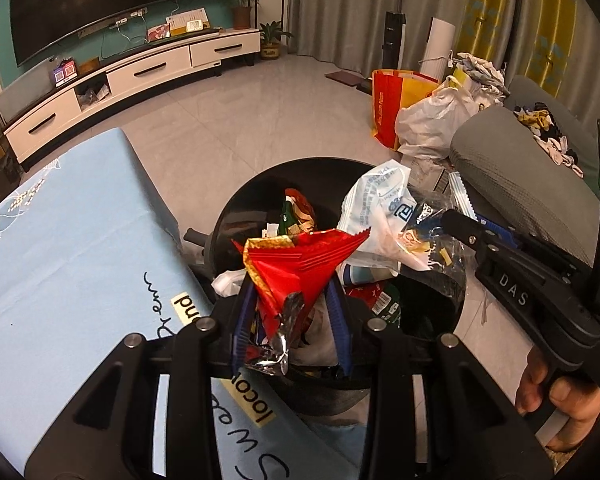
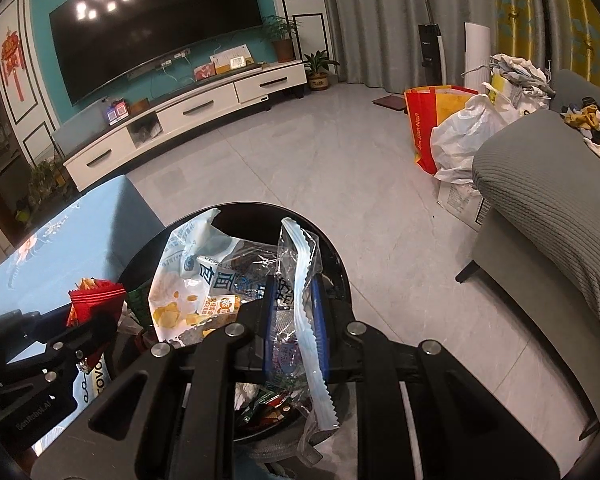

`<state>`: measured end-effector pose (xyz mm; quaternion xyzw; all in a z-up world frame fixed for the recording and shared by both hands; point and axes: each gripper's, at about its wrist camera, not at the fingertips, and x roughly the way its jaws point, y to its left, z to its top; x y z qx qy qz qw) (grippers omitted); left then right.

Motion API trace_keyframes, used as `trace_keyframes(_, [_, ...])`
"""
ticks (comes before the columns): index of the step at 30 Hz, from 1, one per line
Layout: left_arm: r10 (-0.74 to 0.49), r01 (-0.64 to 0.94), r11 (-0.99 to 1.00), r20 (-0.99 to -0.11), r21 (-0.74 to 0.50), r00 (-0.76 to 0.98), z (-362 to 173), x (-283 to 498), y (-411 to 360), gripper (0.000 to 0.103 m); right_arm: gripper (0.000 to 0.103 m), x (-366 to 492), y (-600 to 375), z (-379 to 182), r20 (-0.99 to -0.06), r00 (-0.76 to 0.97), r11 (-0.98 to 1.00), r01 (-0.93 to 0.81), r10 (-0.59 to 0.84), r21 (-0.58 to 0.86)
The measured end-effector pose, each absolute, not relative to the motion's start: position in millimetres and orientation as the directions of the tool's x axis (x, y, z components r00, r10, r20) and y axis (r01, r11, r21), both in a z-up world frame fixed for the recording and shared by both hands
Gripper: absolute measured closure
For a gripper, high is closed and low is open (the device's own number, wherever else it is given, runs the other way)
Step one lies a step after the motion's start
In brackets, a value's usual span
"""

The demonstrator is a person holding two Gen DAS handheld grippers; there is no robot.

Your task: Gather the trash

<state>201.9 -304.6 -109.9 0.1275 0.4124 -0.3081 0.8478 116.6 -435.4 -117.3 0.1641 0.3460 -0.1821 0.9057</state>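
Trash is poised over the black bin (image 1: 236,216) — left hand-held gripper (image 1: 292,300) pinching the red wrapper (image 1: 300,264), right hand-held gripper (image 2: 292,300) clamped on clear and white wrappers (image 2: 188,280) — but that heaped pile could bounce either lightweight piece onto the floor (image 1: 260,120) on release.

red wrapper (image 1: 300,268), clear bag (image 2: 300,280), over bin (image 1: 236,216)

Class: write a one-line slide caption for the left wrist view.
Left gripper holds a red wrapper over the black bin.
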Motion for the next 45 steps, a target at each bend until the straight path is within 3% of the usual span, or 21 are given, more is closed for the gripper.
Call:
trace_keyframes(12, [-0.403, 0.617, 0.786, -0.786, -0.035, 0.468, -115.2, 204.4, -307.2, 0.057, 0.078, 123.6, -439.0, -120.6, -0.699, 0.685, 0.884, 0.436, -0.207, 0.166])
trace_keyframes(18, [-0.406, 0.61, 0.791, -0.782, -0.042, 0.473, -111.8, 204.8, -304.8, 0.045, 0.061, 119.6, -440.3, -113.0, -0.687, 0.698, 0.879, 0.439, -0.203, 0.186])
trace_keyframes(27, [-0.415, 0.591, 0.805, -0.76, -0.052, 0.499, -92.5, 198.3, -289.5, 0.032, 0.053, 98.4, -436.2, -87.2, -0.655, 0.722, 0.879, 0.439, -0.222, 0.185])
trace_keyframes(31, [-0.41, 0.579, 0.814, -0.755, -0.049, 0.512, -80.3, 189.4, -278.8, 0.019, 0.038, 84.3, -427.7, -76.0, -0.657, 0.721, 0.883, 0.433, -0.219, 0.181])
trace_keyframes(33, [-0.404, 0.57, 0.82, -0.753, -0.047, 0.519, -74.4, 182.6, -271.7, 0.005, 0.025, 74.7, -421.8, -70.1, -0.665, 0.716, 0.888, 0.426, -0.212, 0.175])
trace_keyframes(34, [-0.394, 0.563, 0.825, -0.755, -0.039, 0.525, -71.1, 179.0, -267.1, 0.003, 0.018, 70.4, -419.1, -67.6, -0.672, 0.711, 0.889, 0.424, -0.21, 0.171])
trace_keyframes(37, [-0.342, 0.531, 0.847, -0.748, 0.016, 0.568, -54.6, 161.7, -251.4, 0.003, 0.007, 53.0, -407.9, -57.6, -0.697, 0.695, 0.896, 0.406, -0.176, 0.178])
trace_keyframes(45, [-0.279, 0.472, 0.88, -0.751, 0.051, 0.599, -16.3, 110.2, -209.1, 0.003, 0.007, 12.7, -377.6, -23.5, -0.697, 0.695, 0.915, 0.377, -0.177, 0.144])
